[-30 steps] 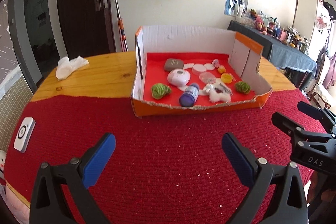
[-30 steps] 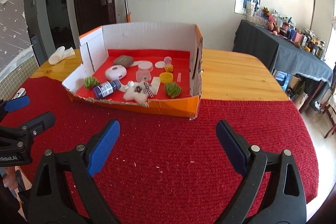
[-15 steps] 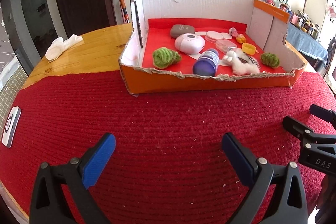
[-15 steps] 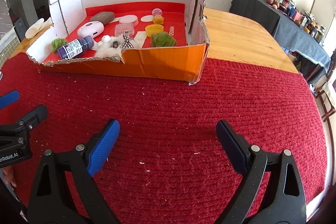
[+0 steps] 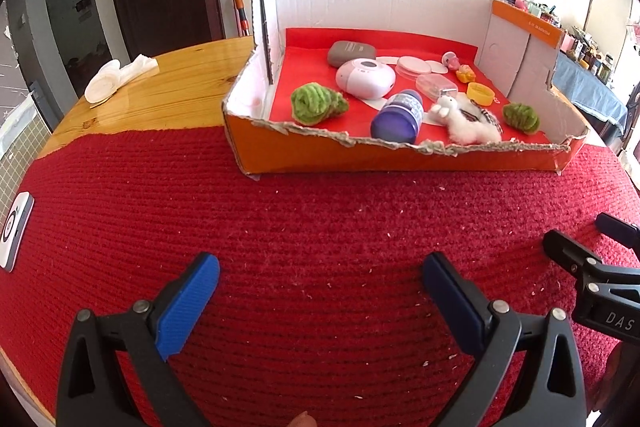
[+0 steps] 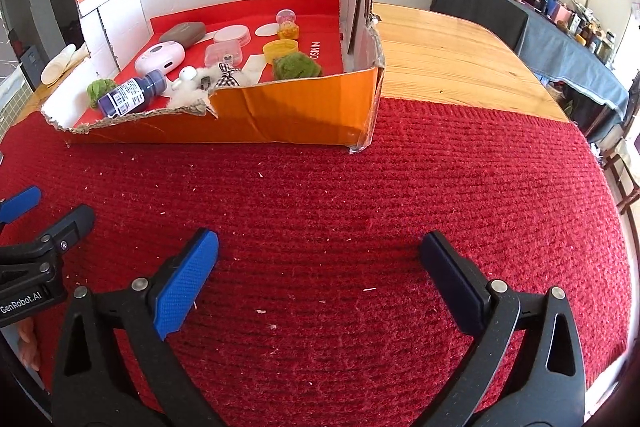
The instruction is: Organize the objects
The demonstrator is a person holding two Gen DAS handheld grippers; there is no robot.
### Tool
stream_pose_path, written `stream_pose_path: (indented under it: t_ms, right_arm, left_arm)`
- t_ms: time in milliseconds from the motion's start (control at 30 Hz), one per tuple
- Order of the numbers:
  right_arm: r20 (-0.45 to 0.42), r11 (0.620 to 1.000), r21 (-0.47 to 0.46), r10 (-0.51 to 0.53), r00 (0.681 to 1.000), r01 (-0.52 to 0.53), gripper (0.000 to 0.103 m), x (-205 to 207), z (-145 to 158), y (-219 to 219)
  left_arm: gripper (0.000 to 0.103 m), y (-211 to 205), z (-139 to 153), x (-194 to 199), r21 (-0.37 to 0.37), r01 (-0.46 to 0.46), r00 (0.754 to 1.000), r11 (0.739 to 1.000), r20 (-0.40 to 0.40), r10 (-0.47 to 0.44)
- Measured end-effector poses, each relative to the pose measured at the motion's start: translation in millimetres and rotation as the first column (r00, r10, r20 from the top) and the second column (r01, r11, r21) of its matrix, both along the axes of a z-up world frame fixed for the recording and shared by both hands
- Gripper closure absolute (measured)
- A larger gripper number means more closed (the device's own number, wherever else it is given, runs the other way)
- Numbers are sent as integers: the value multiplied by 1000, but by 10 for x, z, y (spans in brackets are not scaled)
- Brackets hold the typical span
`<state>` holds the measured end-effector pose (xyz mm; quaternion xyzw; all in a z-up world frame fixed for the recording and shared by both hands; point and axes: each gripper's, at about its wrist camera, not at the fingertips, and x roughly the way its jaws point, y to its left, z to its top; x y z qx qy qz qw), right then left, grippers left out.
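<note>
Left wrist view: cardboard box (image 5: 332, 157) on red mat (image 5: 304, 239) w/ all small items inside, e.g. purple bottle (image 5: 398, 117), plush toy (image 5: 466, 125). Fits sorting about to start or already done; can't tell which. Left gripper (image 5: 320, 279) & right gripper (image 6: 319, 254) both spread wide, holding nothing, over mat.

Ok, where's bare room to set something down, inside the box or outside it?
Bare red mat between the box front and both open grippers, and bare wood right of the box. Inside it is crowded from bottle to plush; only the far red strip is free.
</note>
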<state>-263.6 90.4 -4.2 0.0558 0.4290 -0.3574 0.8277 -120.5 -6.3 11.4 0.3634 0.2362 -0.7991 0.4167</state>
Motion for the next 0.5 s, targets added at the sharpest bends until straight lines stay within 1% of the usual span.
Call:
stream_pose_path:
  t_ms: [500]
  right_arm:
    - [0,1000,0,0,1000,0,0,1,-4,2]
  left_arm:
    - [0,-6,-7,13,0,-3,1000,1000,-2,3]
